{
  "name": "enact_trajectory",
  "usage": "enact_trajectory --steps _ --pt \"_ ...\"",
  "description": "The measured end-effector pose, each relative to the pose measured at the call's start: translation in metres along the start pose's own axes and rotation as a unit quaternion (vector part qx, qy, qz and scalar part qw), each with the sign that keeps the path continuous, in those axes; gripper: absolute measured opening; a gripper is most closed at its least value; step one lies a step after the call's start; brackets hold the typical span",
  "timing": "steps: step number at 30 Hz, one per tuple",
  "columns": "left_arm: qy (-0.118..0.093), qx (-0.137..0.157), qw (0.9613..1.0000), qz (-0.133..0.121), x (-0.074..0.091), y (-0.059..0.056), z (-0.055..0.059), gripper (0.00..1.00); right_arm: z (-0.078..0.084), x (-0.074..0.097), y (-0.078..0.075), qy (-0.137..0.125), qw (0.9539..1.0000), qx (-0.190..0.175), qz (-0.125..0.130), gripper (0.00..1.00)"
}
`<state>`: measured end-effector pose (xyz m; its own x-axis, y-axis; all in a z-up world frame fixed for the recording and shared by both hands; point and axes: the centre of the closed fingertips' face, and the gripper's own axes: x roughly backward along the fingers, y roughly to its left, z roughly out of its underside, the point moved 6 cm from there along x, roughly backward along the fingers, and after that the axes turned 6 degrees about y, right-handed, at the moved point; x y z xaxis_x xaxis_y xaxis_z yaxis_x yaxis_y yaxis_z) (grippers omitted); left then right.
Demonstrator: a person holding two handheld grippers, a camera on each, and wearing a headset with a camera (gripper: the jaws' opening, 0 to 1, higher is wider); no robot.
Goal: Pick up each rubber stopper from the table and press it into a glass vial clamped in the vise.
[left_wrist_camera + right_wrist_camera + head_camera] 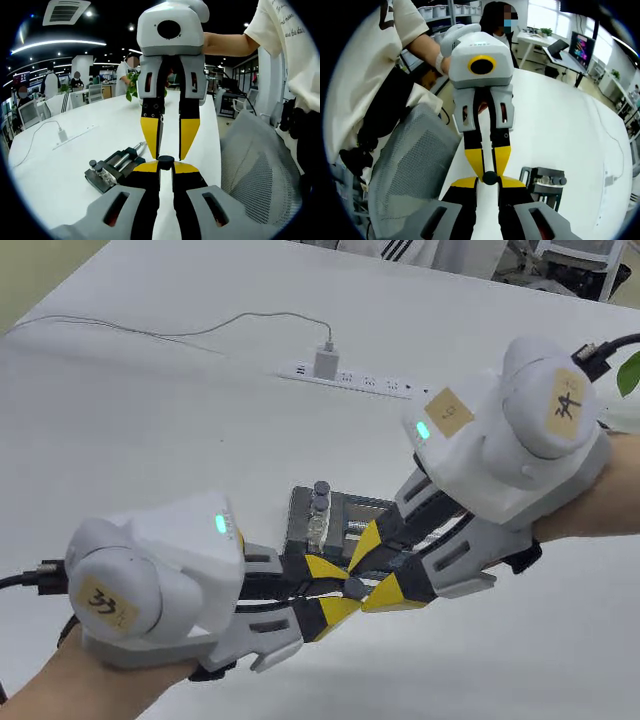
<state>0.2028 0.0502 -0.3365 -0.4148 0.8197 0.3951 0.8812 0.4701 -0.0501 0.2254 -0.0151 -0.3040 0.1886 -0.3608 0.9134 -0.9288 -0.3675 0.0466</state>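
**Left gripper** (166, 168): your jaws stand narrow and pinch a dark rubber stopper (165, 160) at their yellow tips. In the right gripper view, the same jaws come down from above and converge on the stopper from both sides.

**Right gripper** (490, 184): your jaws are also narrow. Their yellow tips flank the same stopper, meeting the left gripper tip to tip. It is not clear whether these jaws press the stopper or only bracket it.

**Stopper position:** in the head view the stopper sits where the two grippers meet, above the white table (150, 420). It is just in front of the vise (352, 510) and not touching it.

**Vise:** it is a small metal vise standing on the table, with its screw pointing away from you in the left gripper view. It clamps a clear glass vial (317, 528) upright, and a dark cap (321, 487) tops the vial at the far end of the jaws. You cannot count the vials with confidence.

**Surroundings:**
- A white power strip (352, 381) lies well beyond the vise.
- A charger (327, 362) is plugged into the strip, and its cable (150, 334) trails off to the left.
- A grey mesh chair (255, 165) stands at the table's edge beside you.
- Both gripper bodies crowd the space in front of the vise.
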Motion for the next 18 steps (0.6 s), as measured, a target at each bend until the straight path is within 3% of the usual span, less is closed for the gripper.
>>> enact_trajectory --steps 18 --pt "0.010 0.010 0.9999 0.007 -0.0008 -0.0034 0.0009 0.05 -0.0015 -0.0012 0.0000 0.031 0.9989 0.034 0.003 0.08"
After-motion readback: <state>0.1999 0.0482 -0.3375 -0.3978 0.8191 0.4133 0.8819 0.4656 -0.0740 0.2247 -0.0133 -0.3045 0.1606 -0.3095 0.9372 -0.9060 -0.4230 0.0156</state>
